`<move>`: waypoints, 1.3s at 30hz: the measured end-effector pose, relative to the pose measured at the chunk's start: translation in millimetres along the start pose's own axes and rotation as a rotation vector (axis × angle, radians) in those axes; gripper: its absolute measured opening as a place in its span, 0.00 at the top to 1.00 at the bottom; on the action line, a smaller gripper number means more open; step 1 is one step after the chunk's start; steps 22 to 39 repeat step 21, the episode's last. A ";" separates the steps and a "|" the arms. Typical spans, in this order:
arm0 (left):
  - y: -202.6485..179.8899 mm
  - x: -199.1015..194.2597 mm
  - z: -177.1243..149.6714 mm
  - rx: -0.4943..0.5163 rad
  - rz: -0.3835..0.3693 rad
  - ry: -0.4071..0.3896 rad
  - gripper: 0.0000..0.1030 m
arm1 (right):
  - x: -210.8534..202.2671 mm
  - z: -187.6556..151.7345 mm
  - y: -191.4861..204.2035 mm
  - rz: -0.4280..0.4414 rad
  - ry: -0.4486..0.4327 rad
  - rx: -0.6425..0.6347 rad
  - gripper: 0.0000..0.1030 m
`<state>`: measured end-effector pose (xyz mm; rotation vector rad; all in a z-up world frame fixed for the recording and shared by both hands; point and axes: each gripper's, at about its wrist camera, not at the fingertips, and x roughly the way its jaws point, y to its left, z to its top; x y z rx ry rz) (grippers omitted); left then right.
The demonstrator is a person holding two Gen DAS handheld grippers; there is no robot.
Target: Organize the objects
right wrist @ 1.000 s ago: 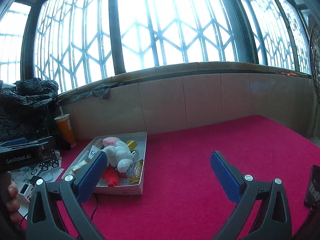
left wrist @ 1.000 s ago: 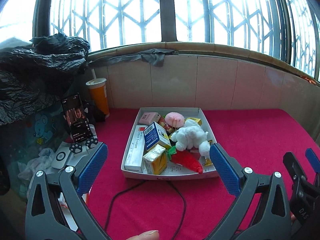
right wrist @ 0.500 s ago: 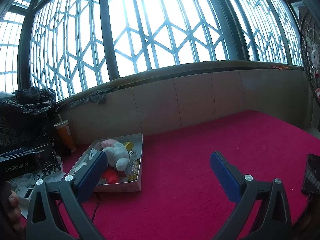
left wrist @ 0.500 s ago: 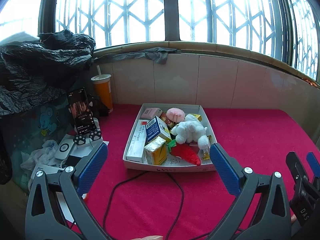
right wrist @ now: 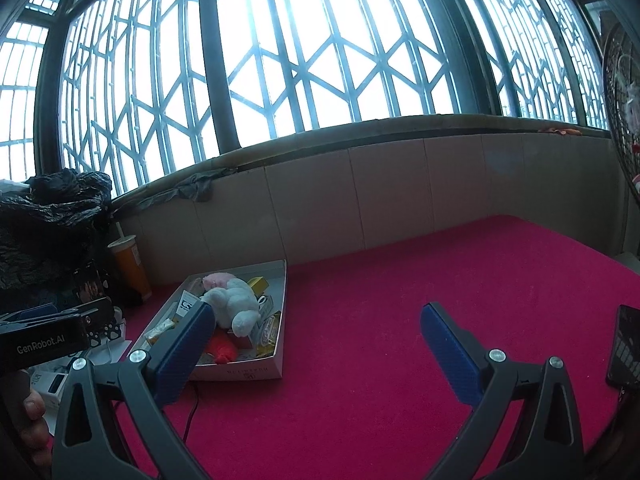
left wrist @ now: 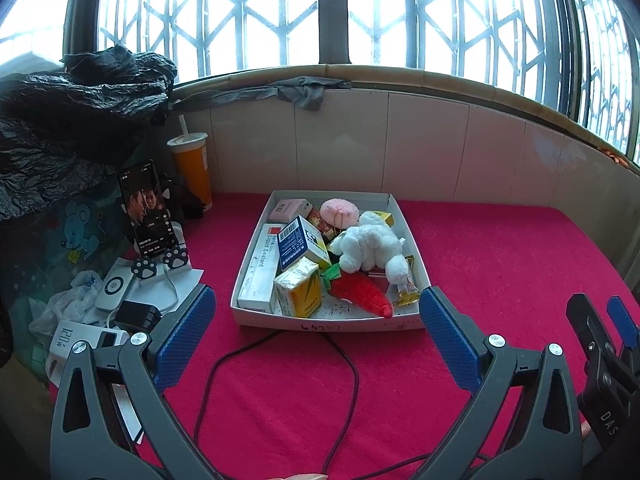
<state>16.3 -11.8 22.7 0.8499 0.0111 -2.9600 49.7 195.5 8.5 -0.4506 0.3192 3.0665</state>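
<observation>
Two blue-padded grippers are hovering over the crimson cloth surface [left wrist: 500,248], both with jaws spread wide and gripping nothing: the left gripper [left wrist: 316,320] is facing the shallow white cardboard tray [left wrist: 332,322] at twelve o'clock, the right gripper [right wrist: 316,334] is seeing it at ten o'clock. Lying inside the tray are a red plush carrot [left wrist: 362,292], a yellow carton [left wrist: 300,294], a blue-and-white box [left wrist: 300,242], a fluffy white plush animal [left wrist: 370,246] and a pink pompom [left wrist: 340,212]. Beyond, at eleven o'clock, an orange cup [left wrist: 192,168] is standing.

An orange paper cup with a straw [left wrist: 191,170] stood by the tiled wall. A lit black phone [left wrist: 146,208] leaned nearby on a paw-foot stand [left wrist: 160,262].
</observation>
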 end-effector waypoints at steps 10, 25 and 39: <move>-4.5 -1.1 -2.3 0.012 -0.015 -0.003 0.00 | 3.3 -2.9 -2.4 0.000 0.018 0.007 0.00; -7.0 -1.1 -5.2 0.019 -0.029 -0.012 0.00 | 6.7 -4.0 -3.4 0.001 0.034 0.011 0.00; -7.0 -1.1 -5.2 0.019 -0.029 -0.012 0.00 | 6.7 -4.0 -3.4 0.001 0.034 0.011 0.00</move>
